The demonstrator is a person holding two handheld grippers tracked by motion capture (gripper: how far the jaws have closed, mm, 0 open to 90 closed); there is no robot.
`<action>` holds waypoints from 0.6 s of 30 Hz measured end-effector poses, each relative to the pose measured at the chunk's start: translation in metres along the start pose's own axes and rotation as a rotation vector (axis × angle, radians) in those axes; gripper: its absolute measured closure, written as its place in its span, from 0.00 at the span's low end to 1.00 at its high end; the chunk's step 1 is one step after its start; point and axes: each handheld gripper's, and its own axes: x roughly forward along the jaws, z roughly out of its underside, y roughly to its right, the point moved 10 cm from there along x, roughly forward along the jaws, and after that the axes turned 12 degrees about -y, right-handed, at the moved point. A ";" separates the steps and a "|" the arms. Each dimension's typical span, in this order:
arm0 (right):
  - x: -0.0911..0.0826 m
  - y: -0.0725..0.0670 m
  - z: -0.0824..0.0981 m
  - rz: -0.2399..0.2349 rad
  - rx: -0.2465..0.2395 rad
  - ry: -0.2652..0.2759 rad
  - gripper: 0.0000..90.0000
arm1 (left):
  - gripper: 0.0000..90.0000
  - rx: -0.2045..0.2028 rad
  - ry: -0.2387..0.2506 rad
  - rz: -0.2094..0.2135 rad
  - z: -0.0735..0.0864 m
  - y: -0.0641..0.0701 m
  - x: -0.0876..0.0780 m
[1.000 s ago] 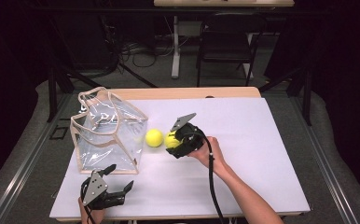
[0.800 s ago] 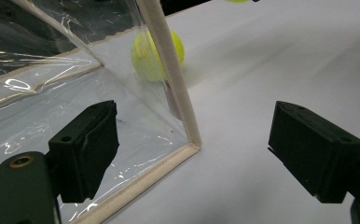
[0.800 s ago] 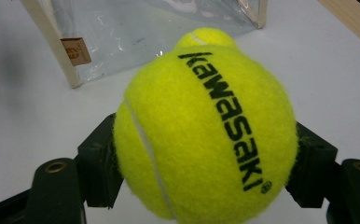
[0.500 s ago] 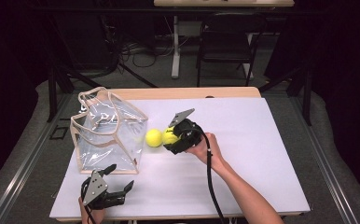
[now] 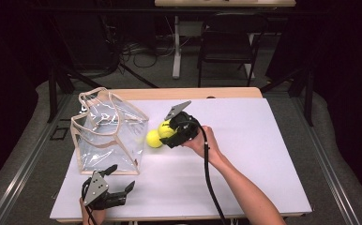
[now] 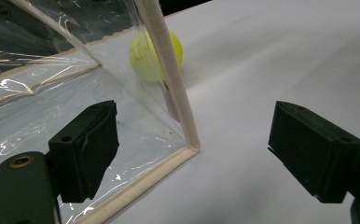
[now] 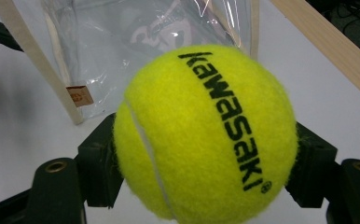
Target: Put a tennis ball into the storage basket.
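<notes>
Gripped now and lifted a little off the white table [image 5: 245,154]: tennis ball [image 7: 206,135], clamped between the pads of the right gripper [image 5: 169,133], up and nearer the clear bag [image 5: 109,131] than a second ago (likely headed into it). "kawasaki" printed in black. Second ball [image 5: 153,138] at nine o'clock, beside the bag. Left gripper [image 5: 118,185] wide open, empty, unmoved at the bag's near corner.

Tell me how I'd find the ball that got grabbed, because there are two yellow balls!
Find the see-through bag at the left of the white table. Two yellow tennis balls sit just right of it. The grabbed ball is the one squeezed between the black jaws of the right gripper and it says "kawasaki" in black; the other ball lies free against the bag.
</notes>
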 end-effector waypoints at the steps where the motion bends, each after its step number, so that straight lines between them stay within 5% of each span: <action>1: 0.000 0.000 -0.001 -0.003 0.002 -0.001 0.29 | 0.18 -0.002 0.000 0.000 0.000 0.000 -0.001; 18: -0.002 -0.001 -0.021 -0.013 -0.014 0.006 0.29 | 0.18 -0.006 0.004 -0.002 0.000 -0.001 -0.001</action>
